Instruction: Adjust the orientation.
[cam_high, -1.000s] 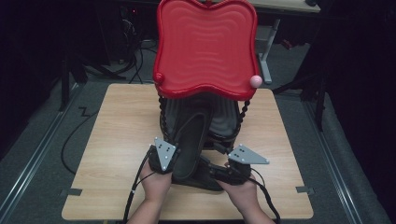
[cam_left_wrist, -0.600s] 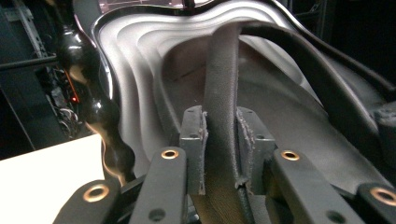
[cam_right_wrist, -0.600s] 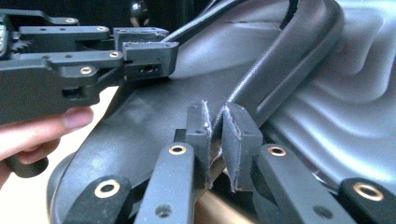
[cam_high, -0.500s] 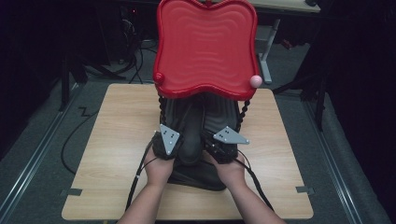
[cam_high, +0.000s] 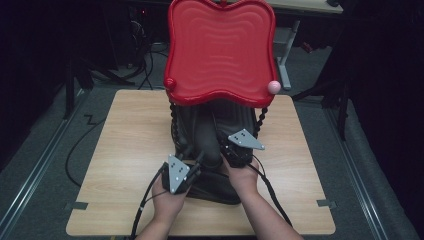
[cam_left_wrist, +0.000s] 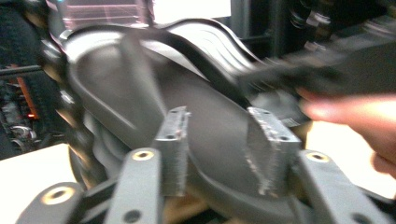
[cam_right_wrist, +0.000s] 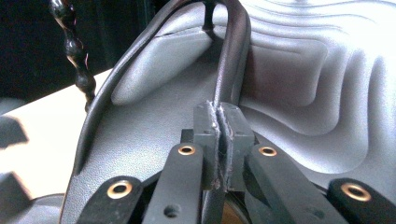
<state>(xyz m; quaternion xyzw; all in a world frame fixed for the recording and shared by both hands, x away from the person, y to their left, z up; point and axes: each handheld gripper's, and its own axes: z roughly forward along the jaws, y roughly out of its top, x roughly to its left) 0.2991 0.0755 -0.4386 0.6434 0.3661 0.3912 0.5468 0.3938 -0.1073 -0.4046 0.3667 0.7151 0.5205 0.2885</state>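
Note:
A dark grey ribbed shell (cam_high: 210, 127) stands upright in the middle of the wooden table (cam_high: 130, 135), under a big red wavy panel (cam_high: 220, 50). My right gripper (cam_high: 223, 148) is against the shell's right front. In the right gripper view its pads (cam_right_wrist: 208, 133) have just closed on a thin black strap (cam_right_wrist: 232, 56) that runs up along the shell (cam_right_wrist: 317, 93). My left gripper (cam_high: 194, 167) hovers at the shell's lower left. Its jaws have just been opening, and the left gripper (cam_left_wrist: 222, 144) stands open with nothing pinched and the blurred shell (cam_left_wrist: 140, 88) behind it.
A pink ball (cam_high: 273, 86) and a red ball (cam_high: 170, 83) sit at the red panel's lower corners. Black beaded rods (cam_high: 262, 117) run down beside the shell. Bare tabletop lies left and right of it. Cables (cam_high: 150, 200) trail toward the front edge.
The right gripper moved forward to the shell and shut on the strap. The left gripper went forward too, then drew back toward the front edge with wider jaws.

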